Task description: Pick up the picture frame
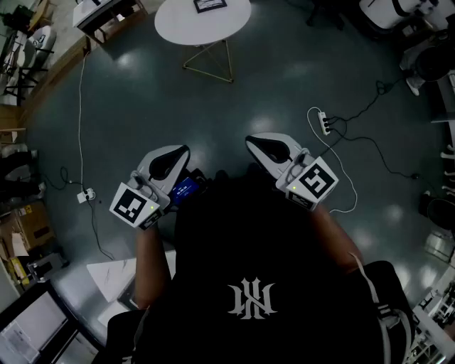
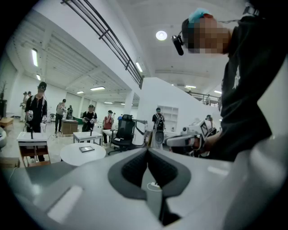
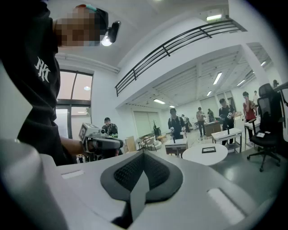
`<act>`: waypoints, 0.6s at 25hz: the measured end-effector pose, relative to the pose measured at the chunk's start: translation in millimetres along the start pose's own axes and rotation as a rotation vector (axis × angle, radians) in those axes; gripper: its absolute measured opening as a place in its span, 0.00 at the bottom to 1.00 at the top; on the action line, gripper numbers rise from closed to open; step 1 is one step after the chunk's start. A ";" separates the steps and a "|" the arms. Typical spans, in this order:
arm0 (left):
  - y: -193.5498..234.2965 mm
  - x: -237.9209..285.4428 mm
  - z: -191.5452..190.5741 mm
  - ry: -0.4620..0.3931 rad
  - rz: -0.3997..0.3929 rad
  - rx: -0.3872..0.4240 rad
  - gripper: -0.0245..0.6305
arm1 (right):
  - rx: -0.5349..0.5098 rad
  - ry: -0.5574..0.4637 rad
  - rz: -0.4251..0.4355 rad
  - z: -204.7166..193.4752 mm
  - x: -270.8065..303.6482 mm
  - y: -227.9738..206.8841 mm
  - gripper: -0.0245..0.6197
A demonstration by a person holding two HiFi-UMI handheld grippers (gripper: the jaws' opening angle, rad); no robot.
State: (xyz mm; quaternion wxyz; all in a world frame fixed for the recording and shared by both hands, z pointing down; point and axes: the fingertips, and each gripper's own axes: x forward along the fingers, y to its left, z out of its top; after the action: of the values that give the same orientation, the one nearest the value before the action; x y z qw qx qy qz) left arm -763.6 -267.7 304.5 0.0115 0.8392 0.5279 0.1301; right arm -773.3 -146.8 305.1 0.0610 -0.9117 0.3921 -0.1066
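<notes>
The picture frame (image 1: 210, 5), dark with a pale middle, lies flat on a round white table (image 1: 202, 27) far ahead across the floor. It also shows small in the left gripper view, as the picture frame (image 2: 87, 148), and in the right gripper view, as the picture frame (image 3: 209, 149). My left gripper (image 1: 183, 150) and right gripper (image 1: 250, 141) are held side by side at chest height, pointing almost level toward that table. Both are shut with nothing between the jaws, and both are well short of the frame.
A power strip (image 1: 324, 122) with its cable lies on the dark floor ahead right, and a wall plug and cord (image 1: 87, 194) at the left. A black office chair (image 2: 123, 132), desks and several people stand beyond the table. White board (image 1: 114, 277) lies by my left foot.
</notes>
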 end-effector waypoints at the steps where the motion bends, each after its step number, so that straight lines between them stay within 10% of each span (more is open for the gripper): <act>1: 1.0 -6.8 -1.2 -0.011 -0.003 -0.005 0.04 | 0.010 -0.004 -0.012 -5.6 2.0 5.9 0.04; 15: 2.6 -51.7 -2.7 -0.135 -0.011 -0.032 0.04 | -0.031 -0.027 -0.010 -0.1 20.0 53.5 0.04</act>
State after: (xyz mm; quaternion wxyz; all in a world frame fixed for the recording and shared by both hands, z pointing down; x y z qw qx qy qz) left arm -783.0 -315.2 296.9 0.0613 0.8429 0.5284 0.0817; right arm -797.5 -198.0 297.7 0.0518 -0.9159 0.3882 -0.0884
